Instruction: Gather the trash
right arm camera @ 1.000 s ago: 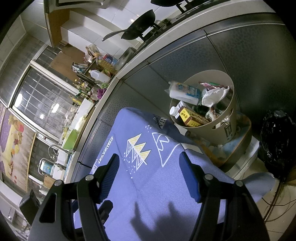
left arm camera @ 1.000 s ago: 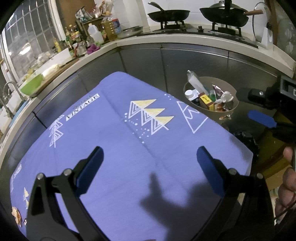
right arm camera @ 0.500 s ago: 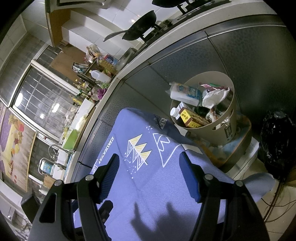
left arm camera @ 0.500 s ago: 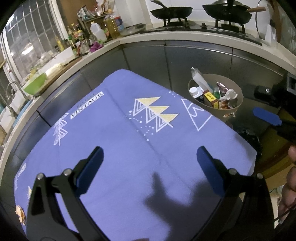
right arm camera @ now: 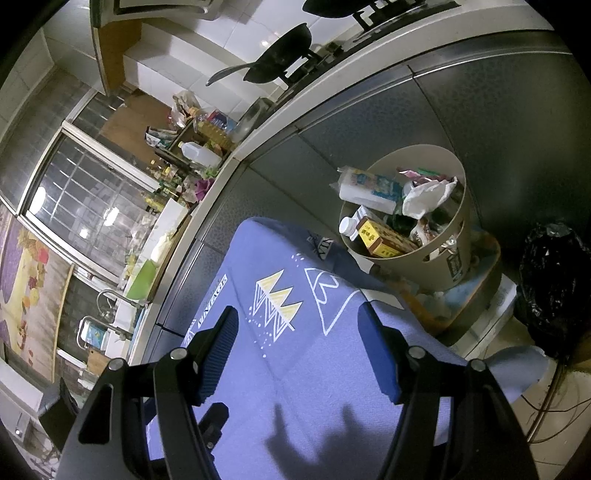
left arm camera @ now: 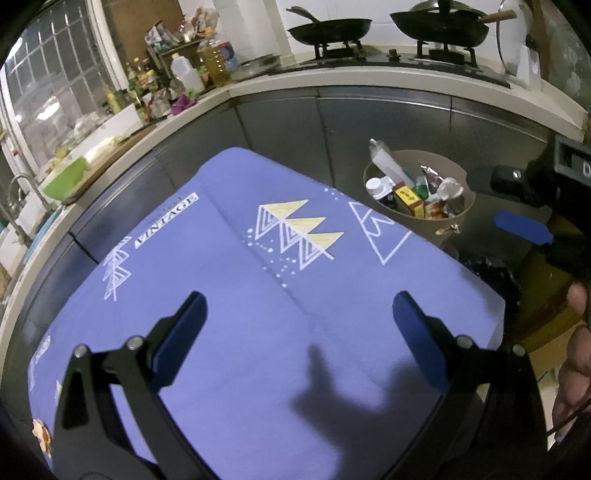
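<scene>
A beige trash bin (left arm camera: 448, 225) (right arm camera: 424, 267) stands beyond the far right corner of the blue printed tablecloth (left arm camera: 240, 295) (right arm camera: 295, 369). It is packed with a white bottle (right arm camera: 364, 192), a yellow and red box (right arm camera: 380, 238) and crumpled white paper (right arm camera: 424, 195). My left gripper (left arm camera: 299, 306) hovers open over the near part of the cloth, nothing between its fingers. My right gripper (right arm camera: 298, 317) is open and empty too, above the cloth and pointing towards the bin. Its blue pad (left arm camera: 521, 227) shows at the right edge of the left wrist view.
A black bag (right arm camera: 554, 280) lies on the floor right of the bin. Grey cabinet fronts (left arm camera: 332, 122) run behind the table under a counter with pans (left arm camera: 328, 27), bottles and a green bowl (left arm camera: 64, 177). A small brownish patch (left arm camera: 40, 435) sits at the cloth's near left corner.
</scene>
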